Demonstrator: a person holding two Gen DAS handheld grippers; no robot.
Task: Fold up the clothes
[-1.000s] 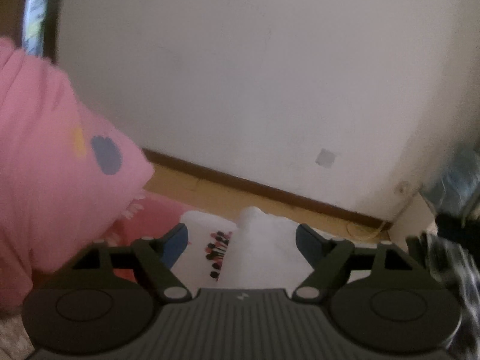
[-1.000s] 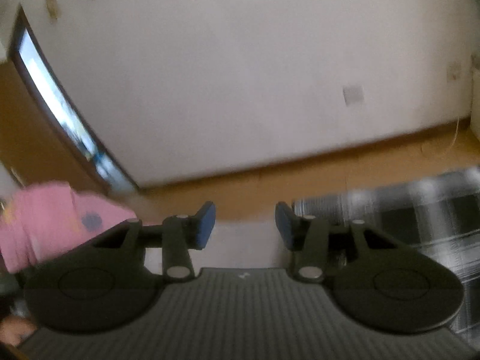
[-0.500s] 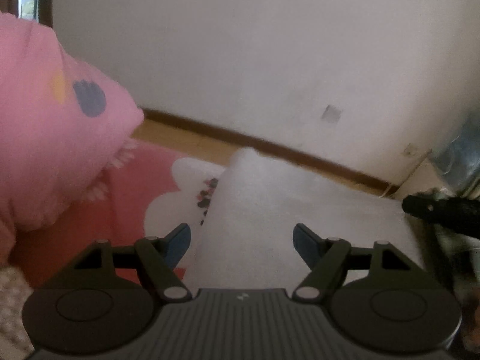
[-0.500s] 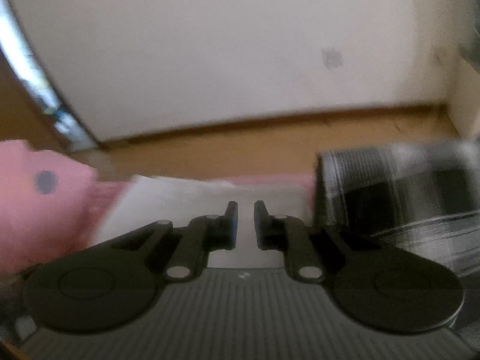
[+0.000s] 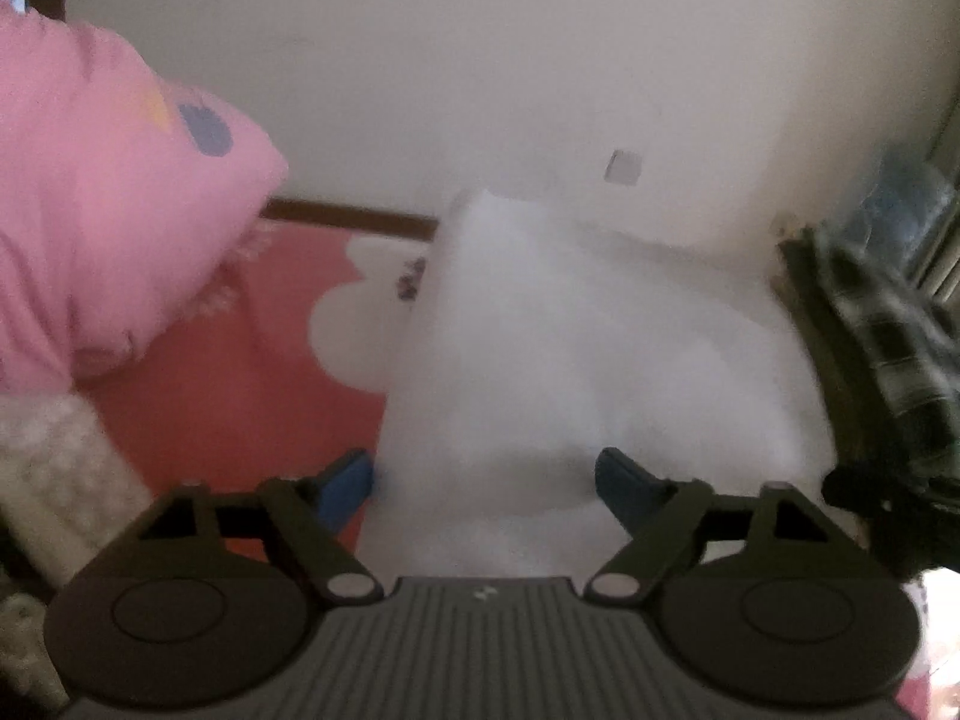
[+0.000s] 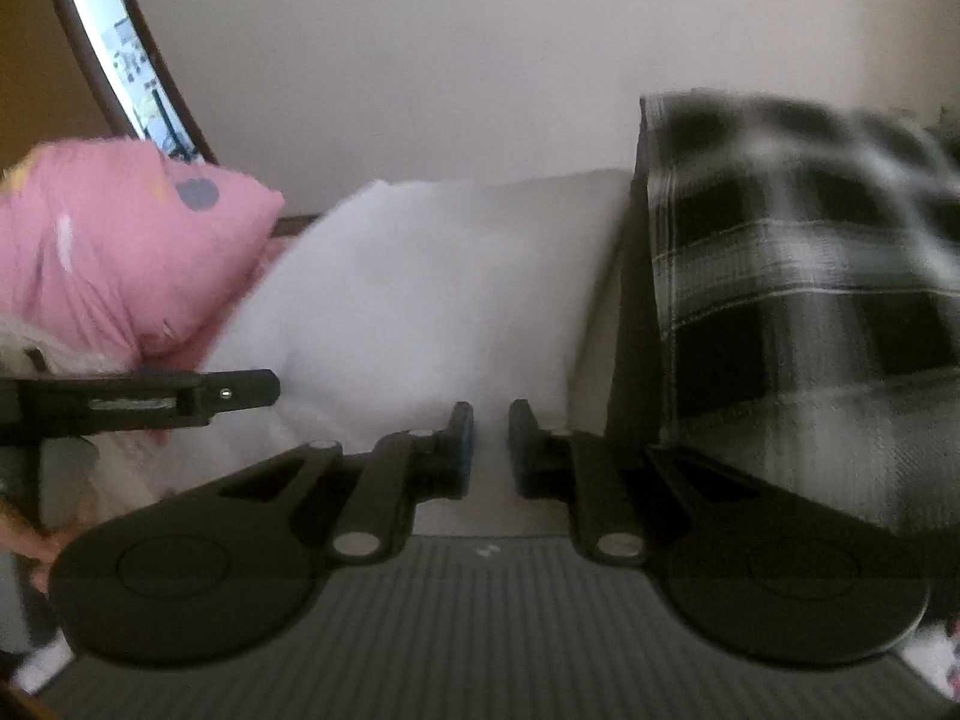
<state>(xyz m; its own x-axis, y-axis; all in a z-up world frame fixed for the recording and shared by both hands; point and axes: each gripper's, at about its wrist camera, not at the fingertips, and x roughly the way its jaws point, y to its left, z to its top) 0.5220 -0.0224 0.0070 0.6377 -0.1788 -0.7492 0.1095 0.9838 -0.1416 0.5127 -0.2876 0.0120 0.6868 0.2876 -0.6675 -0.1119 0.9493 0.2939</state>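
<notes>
Pale wall behind, the white garment (image 5: 588, 360) lay unfolded: my left gripper (image 5: 483, 483) gaped around its edge, right gripper (image 6: 491, 441) nearly closed, folding barely begun.

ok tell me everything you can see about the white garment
The white garment is plain, soft-looking cloth with no visible print, blurred in both views. It lies bunched in the middle, rising to a peak at its far edge, over a red and white printed cover. A pink pillow sits to its left, a black and white plaid cloth to its right. The open left gripper straddles its near edge; the right gripper is nearly closed, apparently pinching it.
</notes>
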